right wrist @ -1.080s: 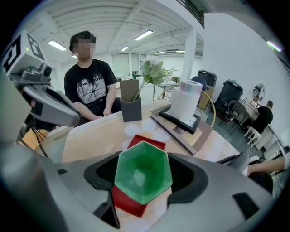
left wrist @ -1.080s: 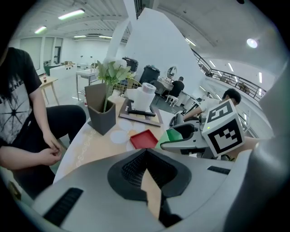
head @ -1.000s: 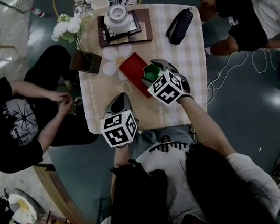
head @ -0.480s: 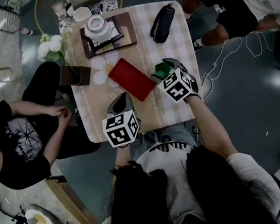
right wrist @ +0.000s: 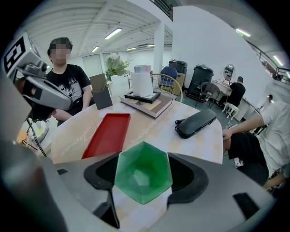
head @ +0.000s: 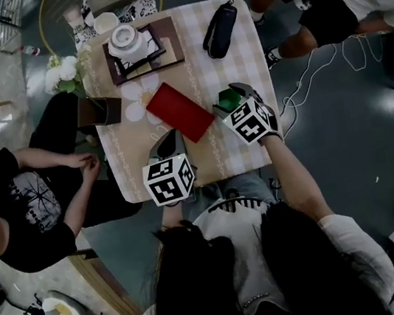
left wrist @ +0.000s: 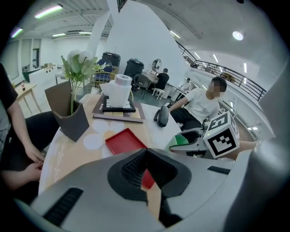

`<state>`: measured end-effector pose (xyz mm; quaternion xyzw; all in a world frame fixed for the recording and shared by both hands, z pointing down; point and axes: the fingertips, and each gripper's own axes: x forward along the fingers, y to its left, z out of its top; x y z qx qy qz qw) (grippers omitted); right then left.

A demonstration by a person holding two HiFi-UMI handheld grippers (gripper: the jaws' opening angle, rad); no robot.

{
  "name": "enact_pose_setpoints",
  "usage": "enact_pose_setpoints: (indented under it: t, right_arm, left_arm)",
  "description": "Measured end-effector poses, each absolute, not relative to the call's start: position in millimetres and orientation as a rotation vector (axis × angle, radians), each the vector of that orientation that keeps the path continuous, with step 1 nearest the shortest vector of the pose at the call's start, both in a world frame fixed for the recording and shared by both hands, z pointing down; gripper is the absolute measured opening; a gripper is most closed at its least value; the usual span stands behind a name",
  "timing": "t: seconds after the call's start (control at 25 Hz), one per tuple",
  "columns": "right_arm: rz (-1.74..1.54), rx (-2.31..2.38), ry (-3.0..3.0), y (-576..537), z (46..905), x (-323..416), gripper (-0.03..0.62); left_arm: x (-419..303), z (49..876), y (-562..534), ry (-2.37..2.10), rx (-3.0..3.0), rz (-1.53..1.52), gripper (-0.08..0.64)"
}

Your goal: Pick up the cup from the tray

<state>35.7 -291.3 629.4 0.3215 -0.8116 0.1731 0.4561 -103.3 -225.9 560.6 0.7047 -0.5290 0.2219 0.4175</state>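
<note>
Now right claw [right wrist: 144, 180] grips the green cup [right wrist: 143, 171] at wide spread; left claw [left wrist: 147, 185] is closed, empty.

Right gripper [right wrist: 143, 182] holds the green cup [right wrist: 142, 168] between its fingers [right wrist: 192, 174]; left gripper [left wrist: 147, 180] is closed, empty.

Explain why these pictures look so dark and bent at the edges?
Head view: dim all over, the table barely lit. Left gripper view: the round lens bends the room, the corners go black, and the ceiling lamps glare. Right gripper view: same bending, yet the green cup up close is sharp.
</note>
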Motion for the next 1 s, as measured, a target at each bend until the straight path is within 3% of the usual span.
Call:
enact_pose_setpoints:
  t: [0.2, 0.48, 0.92, 1.0]
  right_arm:
    - [0.520, 0.822, -2.027, -291.7, 630.6, 37.7, 0.316]
    - [0.500, 0.853, -2.097, -293.4, 605.4, 36.3, 0.370]
    - [0.590, 1.063, -2.386, -287.4, 508.1, 38.9, 0.365]
    - [0.580, 1.090, -2.396, -281.9, 501.6, 38.6, 0.333]
  left_arm:
    - [-104.0, 560.2, -222.1, -1.337, 1.763, 0.556, 0.008]
    - [-105.1, 557.7, -219.4, -1.348, 1.773, 0.548, 0.008]
    - [-94.3, 523.3, -214.3, -1.376, 1.867, 0.476, 0.008]
    - [-93.4, 516.8, -211.9, -1.386, 1.883, 0.457, 0.008]
